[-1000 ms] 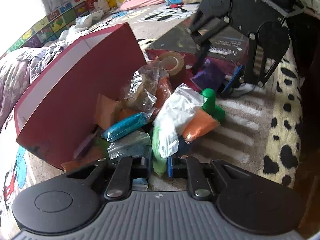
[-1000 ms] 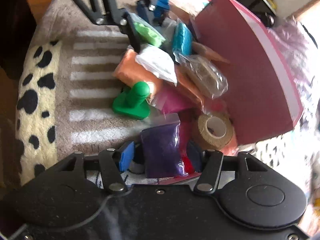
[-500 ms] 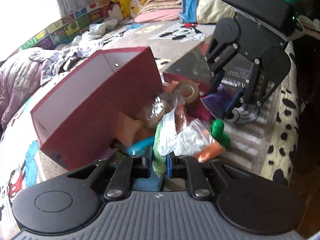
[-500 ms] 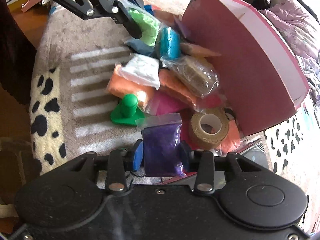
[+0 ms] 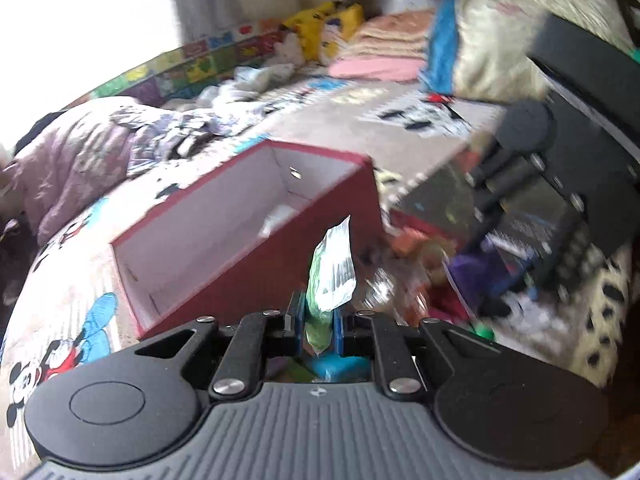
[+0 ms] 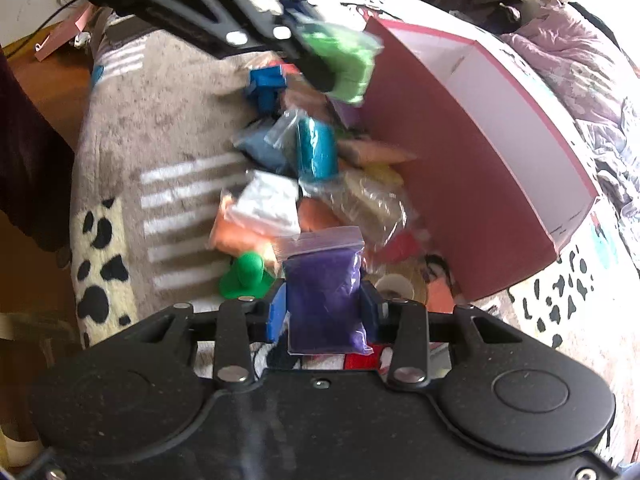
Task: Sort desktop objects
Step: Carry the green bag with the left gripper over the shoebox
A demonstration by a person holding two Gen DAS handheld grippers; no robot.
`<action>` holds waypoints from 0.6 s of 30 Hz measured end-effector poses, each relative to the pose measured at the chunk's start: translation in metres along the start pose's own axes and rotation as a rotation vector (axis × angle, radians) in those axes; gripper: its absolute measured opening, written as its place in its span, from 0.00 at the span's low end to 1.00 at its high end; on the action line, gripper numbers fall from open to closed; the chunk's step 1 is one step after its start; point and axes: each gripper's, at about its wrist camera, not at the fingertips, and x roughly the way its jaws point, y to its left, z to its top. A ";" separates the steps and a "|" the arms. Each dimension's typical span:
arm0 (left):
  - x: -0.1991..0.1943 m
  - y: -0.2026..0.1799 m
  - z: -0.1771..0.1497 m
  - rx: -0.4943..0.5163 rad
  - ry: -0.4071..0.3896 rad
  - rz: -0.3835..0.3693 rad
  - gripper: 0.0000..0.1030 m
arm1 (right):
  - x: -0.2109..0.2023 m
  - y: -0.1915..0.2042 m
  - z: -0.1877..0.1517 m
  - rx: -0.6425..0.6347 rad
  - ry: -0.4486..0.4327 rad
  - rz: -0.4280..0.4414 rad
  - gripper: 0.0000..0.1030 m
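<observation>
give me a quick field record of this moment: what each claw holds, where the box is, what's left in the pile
left claw: shut on green bag, lifted off the pile
right claw: shut on purple bag
red box: open, white inside, beside the pile
box contents: something white at the far end, too blurred to name
pile on blanket: teal bag, white bag, orange bag, tan bag
other items: green stamp-like toy, tape roll
surface: spotted blanket

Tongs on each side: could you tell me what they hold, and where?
Left tongs pinch the green bag at its lower end; right tongs clamp the purple bag across its middle.
</observation>
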 end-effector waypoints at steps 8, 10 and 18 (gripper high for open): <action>0.014 0.022 0.028 -0.121 -0.042 0.074 0.13 | -0.003 0.001 0.009 0.000 -0.028 -0.004 0.37; 0.019 0.026 0.032 -0.153 -0.046 0.085 0.12 | -0.004 0.001 0.010 0.005 -0.035 -0.006 0.37; 0.049 0.049 0.051 -0.274 -0.065 0.141 0.13 | -0.004 -0.001 0.012 0.011 -0.048 0.004 0.37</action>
